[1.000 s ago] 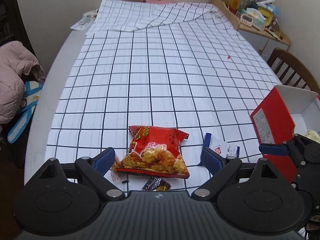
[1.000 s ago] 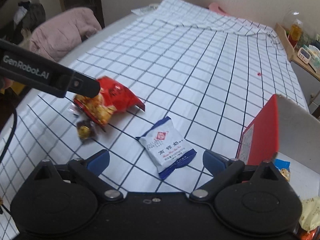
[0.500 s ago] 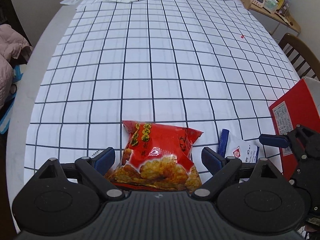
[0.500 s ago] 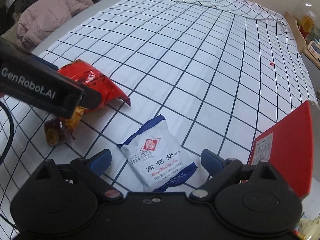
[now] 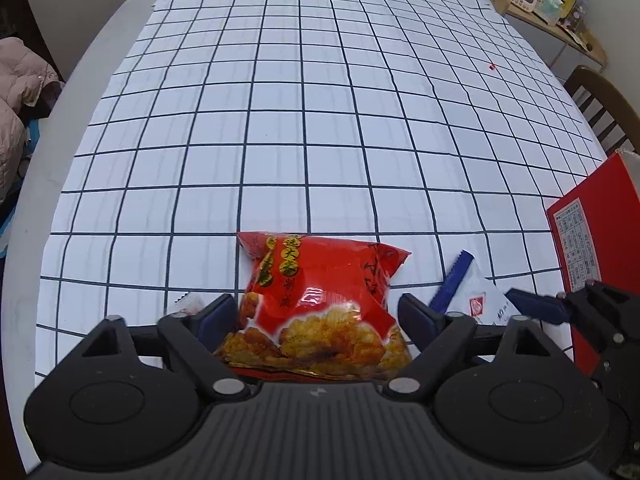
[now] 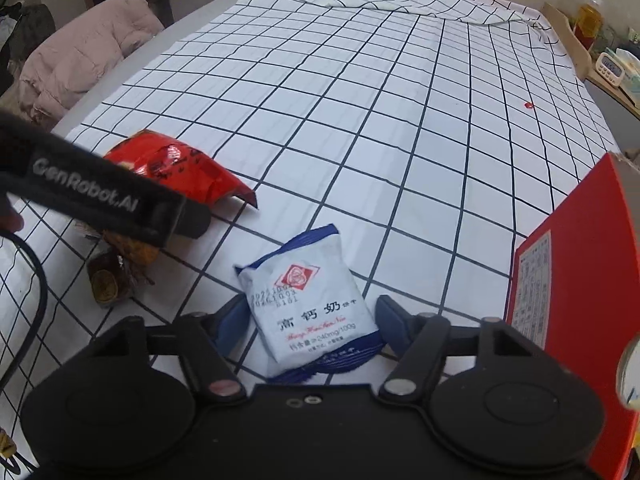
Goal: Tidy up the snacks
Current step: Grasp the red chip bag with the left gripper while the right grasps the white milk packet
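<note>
Grippers first: my left gripper [image 5: 316,316] straddles the red snack bag [image 5: 320,304], and its jaws have just been closing a little; the left pad sits at the bag's edge while a sliver of cloth shows beside the right pad, so I read it as not yet clamped. My right gripper [image 6: 306,320] has the white-and-blue packet [image 6: 310,304] between its fingers, and those jaws have just been closing quite a way; the pads stand right at the packet's sides, but I cannot tell whether they press on it yet. Both tools point steeply down, which I judge suits pinching flat, crinkly pouches across their width off the cloth. Outward from there, both snacks lie on the checked cloth [image 5: 320,120] covering the tabletop, near each other, with a small dark wrapped sweet [image 6: 106,284] just beside the red bag. To the right stands the red box [image 6: 576,292], open-topped as far as I can see, and I take it as the likely place for the snacks, hence two pickups side by side. Gripping too near a pouch's puffed middle could let it slip.
</note>
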Tool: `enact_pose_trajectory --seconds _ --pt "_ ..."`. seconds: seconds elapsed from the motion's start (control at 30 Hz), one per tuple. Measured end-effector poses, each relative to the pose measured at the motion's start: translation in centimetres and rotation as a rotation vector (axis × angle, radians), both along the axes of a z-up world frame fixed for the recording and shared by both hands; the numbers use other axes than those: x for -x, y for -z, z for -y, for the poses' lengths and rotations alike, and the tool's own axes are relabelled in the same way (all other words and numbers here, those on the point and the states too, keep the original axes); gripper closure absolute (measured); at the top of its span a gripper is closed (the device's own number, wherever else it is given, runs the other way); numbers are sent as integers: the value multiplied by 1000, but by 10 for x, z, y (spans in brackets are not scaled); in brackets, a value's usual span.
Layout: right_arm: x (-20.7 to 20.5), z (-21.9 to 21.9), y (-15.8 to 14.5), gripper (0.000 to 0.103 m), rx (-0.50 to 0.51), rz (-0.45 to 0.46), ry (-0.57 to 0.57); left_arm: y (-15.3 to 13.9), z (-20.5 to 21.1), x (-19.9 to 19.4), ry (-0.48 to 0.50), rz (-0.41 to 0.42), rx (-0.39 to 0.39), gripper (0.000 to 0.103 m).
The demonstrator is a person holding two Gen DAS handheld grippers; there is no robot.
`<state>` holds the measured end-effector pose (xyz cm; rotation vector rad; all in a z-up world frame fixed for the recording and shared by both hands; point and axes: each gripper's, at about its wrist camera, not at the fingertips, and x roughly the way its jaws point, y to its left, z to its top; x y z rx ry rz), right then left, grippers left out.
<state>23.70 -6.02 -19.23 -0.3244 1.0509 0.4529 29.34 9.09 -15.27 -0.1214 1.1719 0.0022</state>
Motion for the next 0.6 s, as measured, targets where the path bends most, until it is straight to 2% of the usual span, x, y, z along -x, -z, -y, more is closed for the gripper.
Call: enact_pose_trajectory --seconds 0.17,0.37,0.6 --pt "12 -4 -1 50 3 17 29 -7 -1 6 -24 23 -17 24" --pt "21 1 -11 53 -30 24 73 -17 -3 17 -44 47 -13 34" --pt "42 9 -33 53 -99 32 99 -36 -10 34 -86 80 9 35"
